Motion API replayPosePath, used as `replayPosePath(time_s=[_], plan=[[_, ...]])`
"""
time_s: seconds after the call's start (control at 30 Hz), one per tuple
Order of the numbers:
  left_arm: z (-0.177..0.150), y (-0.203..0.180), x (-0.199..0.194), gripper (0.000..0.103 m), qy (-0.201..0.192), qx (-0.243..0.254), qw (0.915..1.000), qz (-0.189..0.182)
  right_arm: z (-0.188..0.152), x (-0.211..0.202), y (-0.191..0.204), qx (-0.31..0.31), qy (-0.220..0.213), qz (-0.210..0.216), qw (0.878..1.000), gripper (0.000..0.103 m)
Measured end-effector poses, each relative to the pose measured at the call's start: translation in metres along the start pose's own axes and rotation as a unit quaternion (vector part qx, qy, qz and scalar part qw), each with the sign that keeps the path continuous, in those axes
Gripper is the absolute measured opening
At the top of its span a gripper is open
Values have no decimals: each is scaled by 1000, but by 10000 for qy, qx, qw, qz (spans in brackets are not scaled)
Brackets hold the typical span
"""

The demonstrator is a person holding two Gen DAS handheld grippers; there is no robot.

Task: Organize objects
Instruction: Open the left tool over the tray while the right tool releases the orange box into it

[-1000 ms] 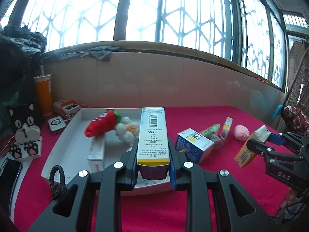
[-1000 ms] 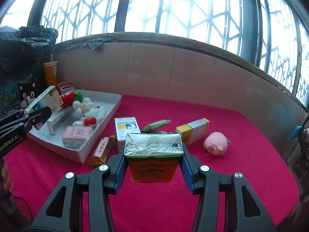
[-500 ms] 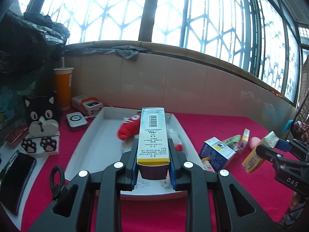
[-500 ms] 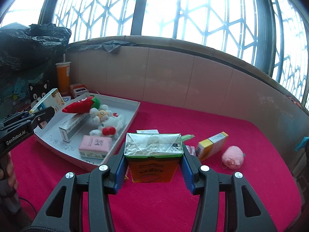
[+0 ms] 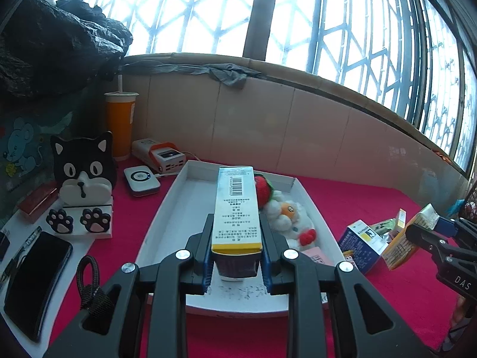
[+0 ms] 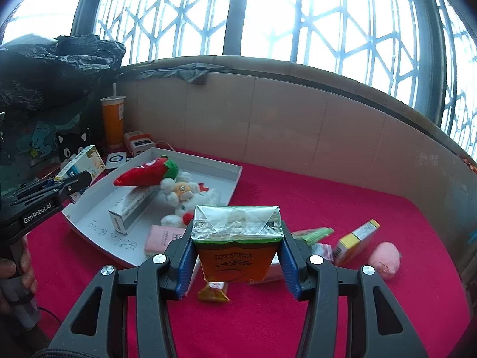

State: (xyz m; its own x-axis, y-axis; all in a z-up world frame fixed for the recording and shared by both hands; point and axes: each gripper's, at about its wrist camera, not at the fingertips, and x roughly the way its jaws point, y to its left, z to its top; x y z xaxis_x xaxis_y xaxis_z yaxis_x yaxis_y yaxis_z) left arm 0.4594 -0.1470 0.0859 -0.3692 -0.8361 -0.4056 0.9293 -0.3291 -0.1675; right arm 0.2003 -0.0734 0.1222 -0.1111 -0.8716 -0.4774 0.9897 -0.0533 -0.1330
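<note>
While the left hand-held gripper (image 5: 237, 250) reaches level over the near end of the shallow white cardboard tray (image 5: 167, 208), its two blue-padded fingers are clamped on the sides of a long white carton with a yellow band and a barcode (image 5: 236, 205). That carton points straight ahead along the fingers, above the tray floor and just left of the white plush doll (image 5: 286, 217) and red plush chilli (image 5: 263, 191) lying inside. In the right wrist view, the same gripper comes in low from the left edge, a bare hand (image 6: 16, 271) wrapped round its handle, its tip over the tray's left rim.

The right hand-held gripper (image 6: 237, 256) is held above the red-covered counter (image 6: 298, 322), off the tray's right side, pointing forward and slightly down. Its fingers are closed on an orange drink carton with a silver folded top (image 6: 237, 238), gripped by both sides, the printed face upside down to the camera. Below and beyond it, loose on the red cloth, lie a yellow snack packet (image 6: 213, 294), a green wrapper (image 6: 313, 234), a small yellow-and-white box (image 6: 356, 238) and a pink fluffy ball (image 6: 384, 258).

Within the tray also rest a long white box (image 6: 131, 208) and a flat pink packet (image 6: 162, 238).
</note>
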Motion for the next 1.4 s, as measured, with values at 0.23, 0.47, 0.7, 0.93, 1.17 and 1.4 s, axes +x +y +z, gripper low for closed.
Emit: replayPosePath(time_s=[0.23, 0.47, 0.7, 0.93, 1.17, 1.4], plan=[[13, 19, 4, 24, -18, -61, 9998, 176, 12, 15, 13, -84, 13, 172, 9998, 54], [33, 41, 16, 24, 99, -158, 9993, 314, 25, 34, 27, -78, 159, 496, 9986, 54], [49, 48, 35, 24, 328, -158, 9991, 216, 40, 58, 42, 84, 417, 881, 9952, 54], [56, 43, 62, 24, 565, -134, 9982, 157, 49, 80, 64, 169, 615, 1147, 9914, 55], [53, 42, 81, 24, 758, -258, 9965, 222, 51, 111, 76, 378, 926, 1335, 9860, 56], [55, 48, 67, 93, 453, -702, 9962, 254, 50, 109, 74, 430, 740, 1264, 9883, 85]])
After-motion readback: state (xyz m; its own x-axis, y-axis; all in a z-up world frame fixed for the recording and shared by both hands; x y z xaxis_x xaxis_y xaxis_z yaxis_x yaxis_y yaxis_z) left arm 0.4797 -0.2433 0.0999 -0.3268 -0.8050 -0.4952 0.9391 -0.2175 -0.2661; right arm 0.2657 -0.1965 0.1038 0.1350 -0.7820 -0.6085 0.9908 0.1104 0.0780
